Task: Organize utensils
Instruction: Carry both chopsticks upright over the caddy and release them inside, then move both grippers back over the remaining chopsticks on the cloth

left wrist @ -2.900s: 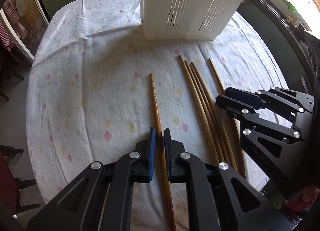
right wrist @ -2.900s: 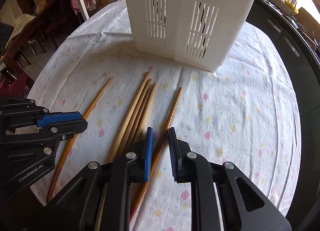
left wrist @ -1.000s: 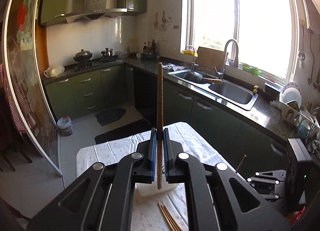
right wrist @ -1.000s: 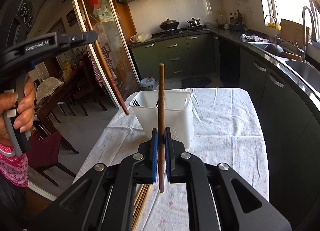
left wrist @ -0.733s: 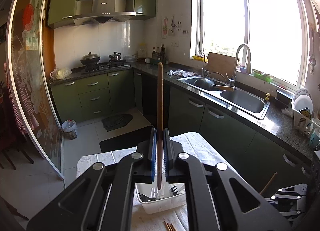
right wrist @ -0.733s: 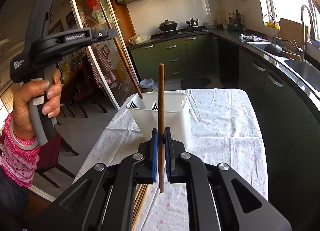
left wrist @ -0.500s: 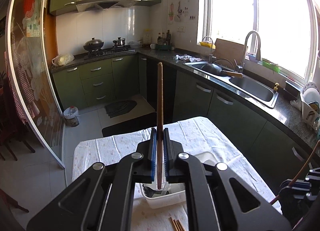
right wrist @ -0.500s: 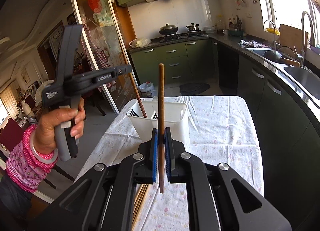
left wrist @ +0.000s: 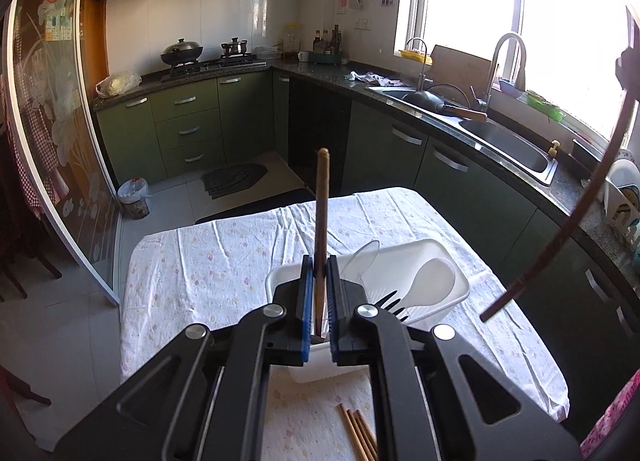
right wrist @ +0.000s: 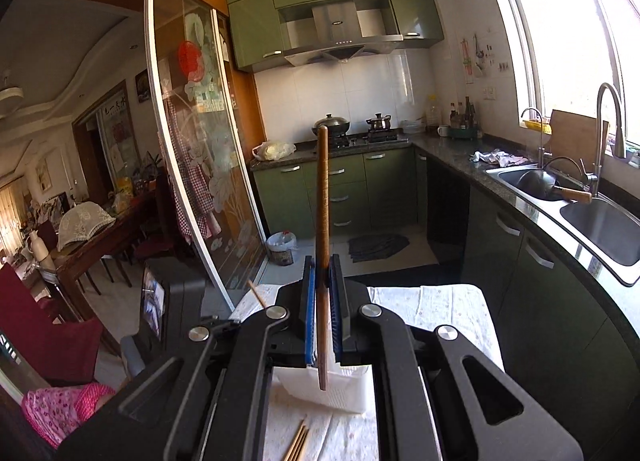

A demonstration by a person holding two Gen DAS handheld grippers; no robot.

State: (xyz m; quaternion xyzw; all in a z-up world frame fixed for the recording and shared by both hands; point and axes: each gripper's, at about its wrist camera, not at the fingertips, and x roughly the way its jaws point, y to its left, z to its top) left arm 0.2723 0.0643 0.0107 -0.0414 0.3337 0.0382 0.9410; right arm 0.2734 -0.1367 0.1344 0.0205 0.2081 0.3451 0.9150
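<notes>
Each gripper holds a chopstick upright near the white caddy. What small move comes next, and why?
Probably release from the left gripper: its chopstick stands upright with its lower end already over the white caddy, while the right gripper holds its chopstick short of the rim.

Dark brown wooden chopstick (left wrist: 321, 217): smooth, matt. White slotted plastic utensil basket (left wrist: 456, 273): glossy. Tabletop under white speckled cloth (left wrist: 224, 261), creased; left hand-held gripper (left wrist: 319, 301): matt black plastic.
</notes>
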